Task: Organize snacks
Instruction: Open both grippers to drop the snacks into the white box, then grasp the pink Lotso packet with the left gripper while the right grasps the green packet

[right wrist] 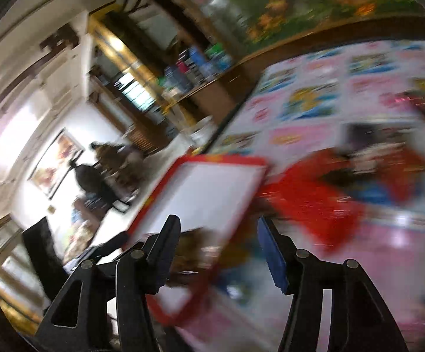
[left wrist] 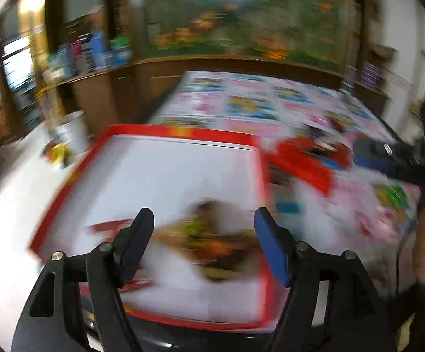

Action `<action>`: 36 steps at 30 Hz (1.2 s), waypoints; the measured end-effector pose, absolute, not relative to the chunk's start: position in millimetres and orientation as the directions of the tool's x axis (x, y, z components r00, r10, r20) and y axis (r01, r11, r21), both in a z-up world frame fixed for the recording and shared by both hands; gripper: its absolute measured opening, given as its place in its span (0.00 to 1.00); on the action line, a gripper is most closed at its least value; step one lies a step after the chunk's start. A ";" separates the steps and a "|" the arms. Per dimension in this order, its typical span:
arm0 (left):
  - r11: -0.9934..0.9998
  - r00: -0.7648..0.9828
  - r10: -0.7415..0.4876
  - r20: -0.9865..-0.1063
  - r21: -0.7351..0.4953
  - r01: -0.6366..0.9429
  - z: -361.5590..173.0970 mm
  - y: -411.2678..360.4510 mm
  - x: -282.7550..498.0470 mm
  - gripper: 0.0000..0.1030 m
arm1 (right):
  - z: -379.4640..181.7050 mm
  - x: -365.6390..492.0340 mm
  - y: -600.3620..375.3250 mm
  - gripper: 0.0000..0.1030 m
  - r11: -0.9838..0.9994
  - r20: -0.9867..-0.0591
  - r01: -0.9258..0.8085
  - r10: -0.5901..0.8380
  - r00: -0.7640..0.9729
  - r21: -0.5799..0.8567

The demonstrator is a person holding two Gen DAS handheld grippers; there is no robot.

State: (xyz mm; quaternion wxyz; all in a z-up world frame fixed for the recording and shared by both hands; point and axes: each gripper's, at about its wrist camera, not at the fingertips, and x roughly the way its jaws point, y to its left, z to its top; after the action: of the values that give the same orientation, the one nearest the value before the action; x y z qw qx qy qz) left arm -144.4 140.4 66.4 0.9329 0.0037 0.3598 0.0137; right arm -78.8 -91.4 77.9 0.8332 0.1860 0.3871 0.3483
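- Both pics are super blurry. The left gripper [left wrist: 203, 228] hangs released over the big flat white box with a red border [left wrist: 183, 176] at the table's left edge; nothing pinched.
- The right gripper [right wrist: 218, 246] is released too, so better steady both hands before grabbing.
- Only the right view shows the red glossy snack packets [right wrist: 315, 202] properly, on the pink cartoon-print tablecloth [right wrist: 359, 88].

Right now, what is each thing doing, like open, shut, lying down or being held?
Left tongs: open, nothing between the pads.
Right tongs: open, holding nothing.
White box with red border: lying flat, lid shut, not held.
Red snack packets: lying loose beside the box.
Patterned tablecloth: spread flat over the table.
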 end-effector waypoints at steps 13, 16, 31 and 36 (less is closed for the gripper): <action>0.892 0.588 -0.281 -0.759 0.020 0.451 52.4 -35.2 -126.1 0.69 | 46.6 -107.8 -271.6 0.70 0.895 -0.656 -0.094 0.388 0.648 0.437; 0.879 0.549 -0.319 -0.772 -0.024 0.477 49.0 -53.8 -123.1 0.69 | 41.9 -103.9 -269.8 0.70 0.897 -0.673 -0.085 0.385 0.632 0.434; 0.885 0.494 -0.307 -0.814 -0.054 0.462 20.6 -78.0 -101.0 0.59 | 27.3 -86.4 -245.3 0.70 0.921 -0.731 -0.096 0.360 0.580 0.378; 0.898 0.515 -0.278 -0.811 -0.029 0.439 19.8 -68.7 -94.6 0.39 | 28.2 -79.9 -217.4 0.67 0.981 -0.804 -0.097 0.193 0.563 0.167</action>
State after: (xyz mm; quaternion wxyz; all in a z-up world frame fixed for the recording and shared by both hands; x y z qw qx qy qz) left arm -94.6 -68.7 19.8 0.8657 0.0900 0.4468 -0.2072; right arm -79.9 -217.4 28.2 0.8825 0.0519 0.4602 0.0820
